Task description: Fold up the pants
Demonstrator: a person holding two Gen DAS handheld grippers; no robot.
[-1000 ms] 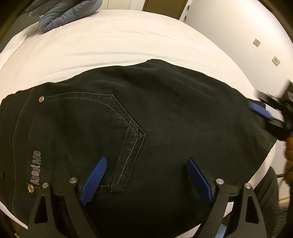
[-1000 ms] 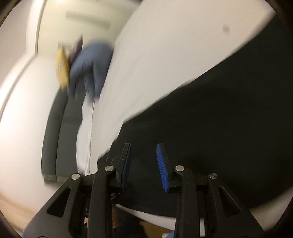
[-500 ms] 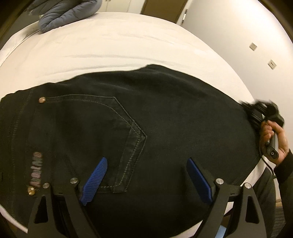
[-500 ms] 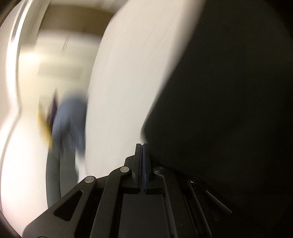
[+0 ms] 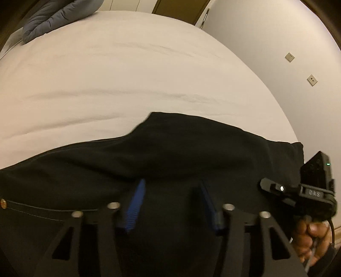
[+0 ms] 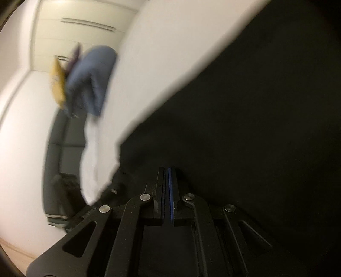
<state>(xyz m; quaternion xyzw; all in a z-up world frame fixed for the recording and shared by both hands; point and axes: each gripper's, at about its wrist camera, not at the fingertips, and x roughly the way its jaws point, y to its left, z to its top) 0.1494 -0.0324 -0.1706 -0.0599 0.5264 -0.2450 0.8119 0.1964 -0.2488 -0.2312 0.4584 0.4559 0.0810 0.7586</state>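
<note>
Black pants [image 5: 170, 153] lie across the near edge of a white bed [image 5: 127, 74]; their far edge bulges up in a soft fold. My left gripper [image 5: 170, 204] is partly open low over the fabric, with nothing visibly between its blue pads [image 5: 134, 208]. My right gripper shows at the pants' right end in the left wrist view [image 5: 298, 191], held by a hand. In the right wrist view the pants [image 6: 255, 127] fill the right side, and the right gripper [image 6: 167, 187] is shut at the cloth's edge; whether cloth is pinched is hidden.
A grey-blue quilted cover [image 5: 55, 17] lies at the bed's far left corner; it also shows in the right wrist view [image 6: 91, 78] with a yellow cushion [image 6: 56, 85]. A white wall with sockets [image 5: 289, 56] borders the bed's right. A dark headboard [image 6: 61, 153] stands behind.
The right gripper shut at the pants' right end. The left gripper dropped lower and narrowed its gap. The pants' far edge has bunched up and the pocket has slid out of sight.
</note>
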